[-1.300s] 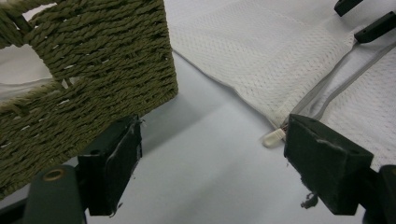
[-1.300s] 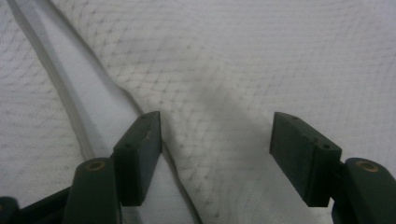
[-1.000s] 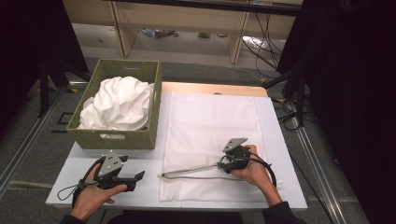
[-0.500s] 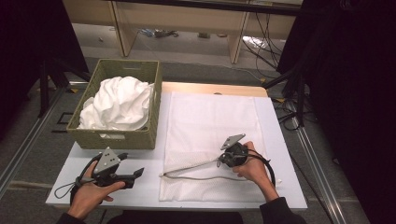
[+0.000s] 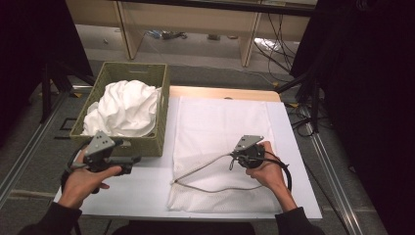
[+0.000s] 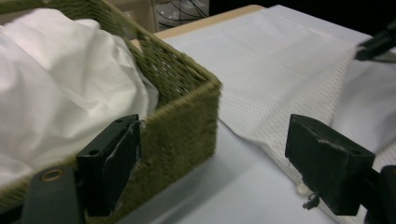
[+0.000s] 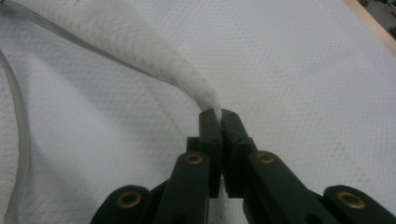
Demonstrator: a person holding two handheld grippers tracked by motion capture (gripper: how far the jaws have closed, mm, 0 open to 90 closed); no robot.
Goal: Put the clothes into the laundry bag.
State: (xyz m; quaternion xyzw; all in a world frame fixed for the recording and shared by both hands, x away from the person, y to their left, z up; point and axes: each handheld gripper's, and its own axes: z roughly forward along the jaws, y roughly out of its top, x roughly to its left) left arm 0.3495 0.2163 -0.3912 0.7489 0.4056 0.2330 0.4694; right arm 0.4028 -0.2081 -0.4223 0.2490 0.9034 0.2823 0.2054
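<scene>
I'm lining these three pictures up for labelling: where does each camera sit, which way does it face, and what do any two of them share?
High view: above the person's side, looking forward and down on the table; both forearms, left gripper, right gripper.
Left gripper view: on the left gripper, looking between open jaws at the basket.
Right gripper view: on the right gripper, shut on a pinched fold of the white cloth.
Shared: all three show the cloth; the high and left gripper views both show the basket.
</scene>
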